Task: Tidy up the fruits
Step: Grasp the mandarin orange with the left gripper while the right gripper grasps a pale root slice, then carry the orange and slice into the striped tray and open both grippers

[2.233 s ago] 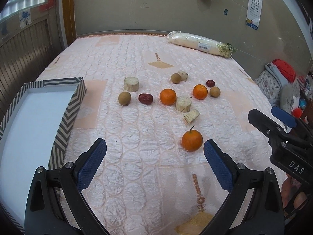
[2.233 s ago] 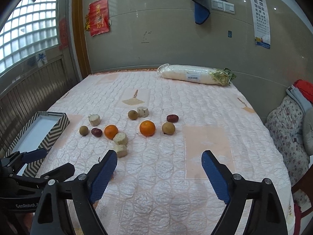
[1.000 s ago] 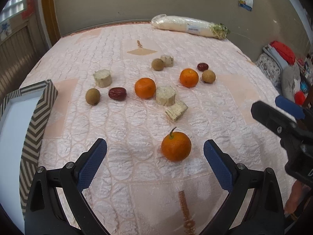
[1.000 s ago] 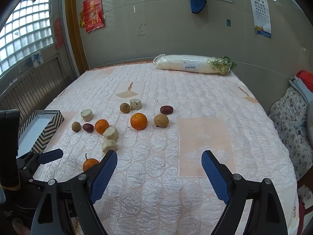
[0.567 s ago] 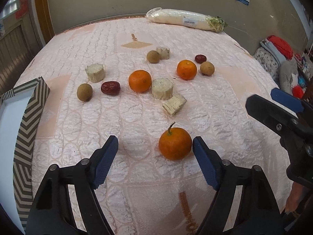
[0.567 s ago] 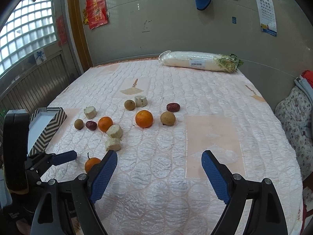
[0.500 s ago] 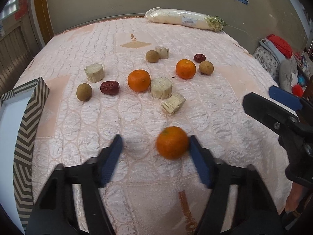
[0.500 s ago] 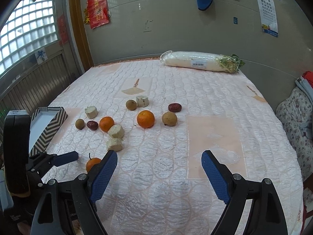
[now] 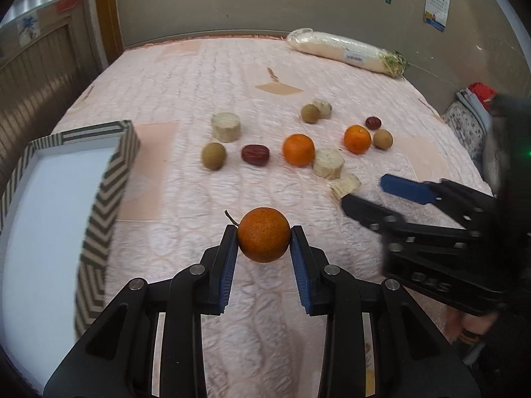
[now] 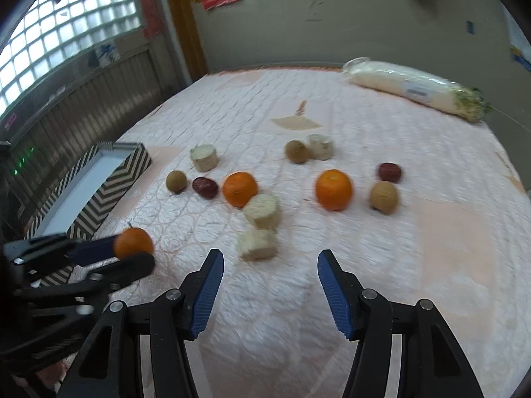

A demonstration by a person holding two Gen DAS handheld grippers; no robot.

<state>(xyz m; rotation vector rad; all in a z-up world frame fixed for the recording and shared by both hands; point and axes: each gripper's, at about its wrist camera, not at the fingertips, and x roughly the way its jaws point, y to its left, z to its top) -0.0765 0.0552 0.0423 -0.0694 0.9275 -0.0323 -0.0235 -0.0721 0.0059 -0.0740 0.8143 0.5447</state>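
We hold the stemmed orange (image 9: 263,238) clamped in the left tongs (image 9: 264,248); the striped box (image 9: 109,179) lies at frame left; the right tongs (image 10: 268,285), just closing, grip nothing

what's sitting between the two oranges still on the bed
In the right wrist view, only bare quilt lies between the left orange and the right orange; a pale cut chunk sits just below that line.

"DAS" on right hand-held gripper (image 9: 365,199); other print unreadable.
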